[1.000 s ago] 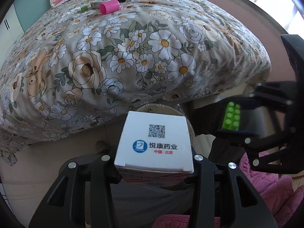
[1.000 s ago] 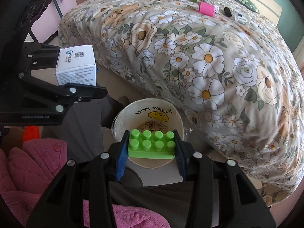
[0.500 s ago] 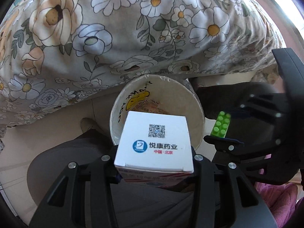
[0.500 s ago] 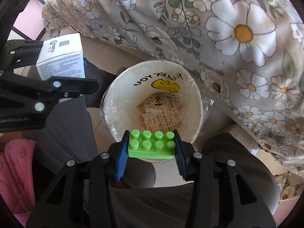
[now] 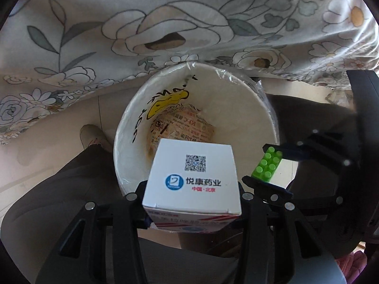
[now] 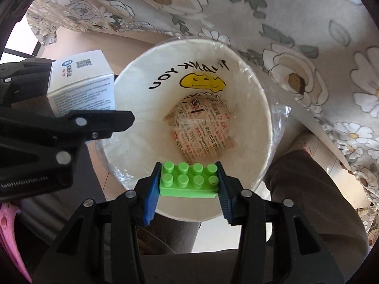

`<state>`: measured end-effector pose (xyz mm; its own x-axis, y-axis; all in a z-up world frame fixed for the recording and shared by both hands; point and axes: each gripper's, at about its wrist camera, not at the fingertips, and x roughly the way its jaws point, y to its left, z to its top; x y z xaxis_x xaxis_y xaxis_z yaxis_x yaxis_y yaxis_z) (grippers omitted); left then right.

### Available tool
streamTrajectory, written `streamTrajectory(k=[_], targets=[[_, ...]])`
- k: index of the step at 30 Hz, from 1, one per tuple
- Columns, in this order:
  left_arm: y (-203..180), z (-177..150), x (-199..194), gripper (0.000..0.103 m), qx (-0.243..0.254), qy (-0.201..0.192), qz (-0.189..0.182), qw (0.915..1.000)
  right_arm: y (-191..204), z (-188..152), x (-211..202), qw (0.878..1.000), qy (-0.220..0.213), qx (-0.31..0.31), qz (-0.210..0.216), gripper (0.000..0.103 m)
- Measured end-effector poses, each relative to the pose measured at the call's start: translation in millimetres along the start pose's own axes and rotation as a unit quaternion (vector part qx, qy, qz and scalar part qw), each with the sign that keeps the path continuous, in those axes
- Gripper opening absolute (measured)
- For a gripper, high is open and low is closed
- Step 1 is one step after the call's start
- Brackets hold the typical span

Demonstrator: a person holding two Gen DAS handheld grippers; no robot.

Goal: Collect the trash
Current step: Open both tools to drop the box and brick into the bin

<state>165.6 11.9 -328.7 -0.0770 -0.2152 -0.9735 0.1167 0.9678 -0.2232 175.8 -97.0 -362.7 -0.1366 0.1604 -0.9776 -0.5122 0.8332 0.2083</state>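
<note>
A floral bedspread [image 5: 165, 35] is hanging behind one lined bin [image 6: 265, 127] holding one wrapper [image 6: 201, 130]. Left tongs [image 5: 191, 189] are gripping one white box [image 5: 191, 177]; right tongs [image 6: 188, 184] are gripping one green brick [image 6: 188, 179], both over the bin.

So the bin [image 6: 248, 177] was parked on the floor [image 5: 59, 127] right at the edge of the bed cover [image 5: 165, 23], whose hem was draped just behind the bin's far rim. A crumpled wrapper [image 6: 201, 130] was lying down at the bottom of the bin. The box [image 5: 193, 177] was held over the near-left part of the rim by the left gripper [image 5: 191, 203], and the brick [image 6: 189, 179] was held over the near rim by the right gripper [image 6: 188, 189], just to the right of the box. A bag liner [image 6: 277, 123] was folded over the rim.
</note>
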Motion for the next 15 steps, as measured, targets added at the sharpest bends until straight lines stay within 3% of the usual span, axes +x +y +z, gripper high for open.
streamTrajectory(k=[11,15], targets=[[14.0,17.5,43.5,0.046,-0.033,0.045,-0.02,0.9983,-5.8,14.7,38.0,1.0,0.028,0.01,-0.008,0.045],[17.8,22.6,51.1,0.046,-0.044,0.055,-0.01,0.9975,-5.7,16.8,50.0,0.999,0.032,0.007,-0.016,0.045]])
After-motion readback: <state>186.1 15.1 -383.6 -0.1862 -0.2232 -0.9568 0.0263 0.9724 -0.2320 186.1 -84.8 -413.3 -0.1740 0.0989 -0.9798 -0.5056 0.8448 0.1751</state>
